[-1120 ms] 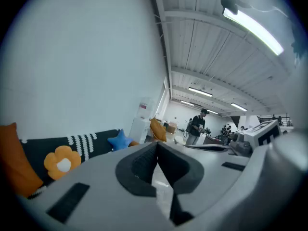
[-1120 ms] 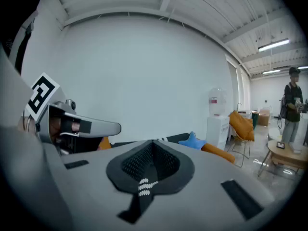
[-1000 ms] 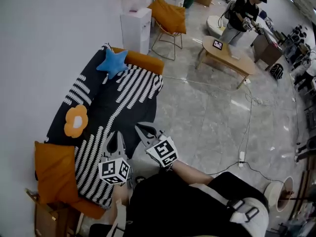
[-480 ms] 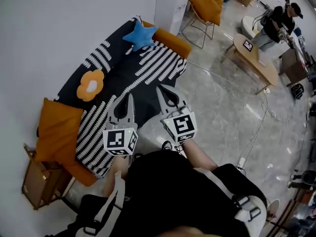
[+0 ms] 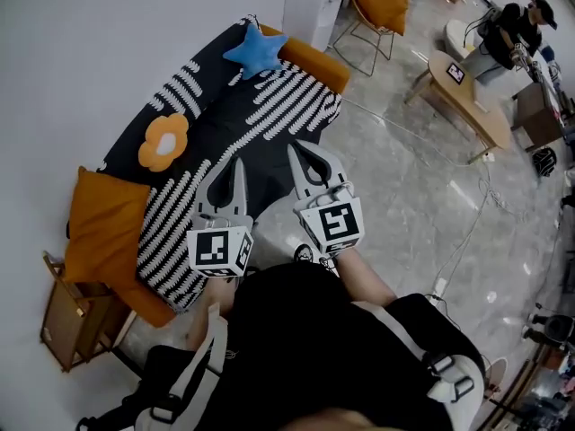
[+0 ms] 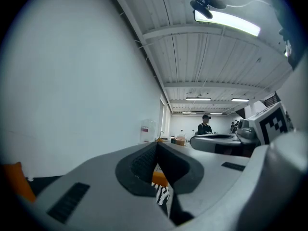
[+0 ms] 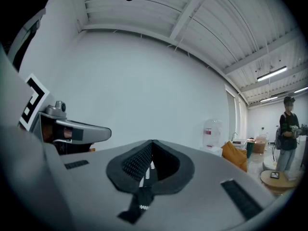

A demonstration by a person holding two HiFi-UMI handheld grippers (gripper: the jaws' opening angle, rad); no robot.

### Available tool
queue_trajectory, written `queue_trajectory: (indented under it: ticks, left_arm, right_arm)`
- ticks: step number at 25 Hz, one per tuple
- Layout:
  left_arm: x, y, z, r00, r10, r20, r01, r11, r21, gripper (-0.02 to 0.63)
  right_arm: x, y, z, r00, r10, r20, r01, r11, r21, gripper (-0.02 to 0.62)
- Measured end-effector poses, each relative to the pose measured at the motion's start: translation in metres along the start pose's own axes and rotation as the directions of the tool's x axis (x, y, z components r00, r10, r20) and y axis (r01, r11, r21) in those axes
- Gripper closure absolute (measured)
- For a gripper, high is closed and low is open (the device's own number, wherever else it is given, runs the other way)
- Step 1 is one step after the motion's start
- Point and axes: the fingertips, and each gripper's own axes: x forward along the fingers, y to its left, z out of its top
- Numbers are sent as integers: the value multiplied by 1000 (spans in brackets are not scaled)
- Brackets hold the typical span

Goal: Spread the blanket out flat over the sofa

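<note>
1. One black blanket [image 5: 260,124] with white stripes lies spread over the seat and back of one orange sofa [image 5: 314,61], which stands against the wall.
2. There are three cushions. One blue star [image 5: 255,48] and one orange-and-white flower [image 5: 163,143] rest on the blanket. One plain orange cushion [image 5: 103,232] sits at the sofa's near end.
3. Two grippers hover side by side above the blanket's front edge. The left gripper [image 5: 238,163] and the right gripper [image 5: 300,151] both have their fingers clenched together, gripping nothing.
4. One person [image 5: 503,30] stands far across the room.

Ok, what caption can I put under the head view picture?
Blanket spread over the sofa, left gripper and right gripper shut near its front edge.
</note>
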Motion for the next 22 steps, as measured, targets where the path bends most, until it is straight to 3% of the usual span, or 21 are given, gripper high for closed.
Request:
queue_trajectory:
  ticks: [22]
  left_arm:
    - [-7, -16, 4, 1000, -28, -4, 28, 999, -16, 584]
  right_arm:
    - [-22, -3, 6, 1000, -20, -3, 20, 1000, -24, 588]
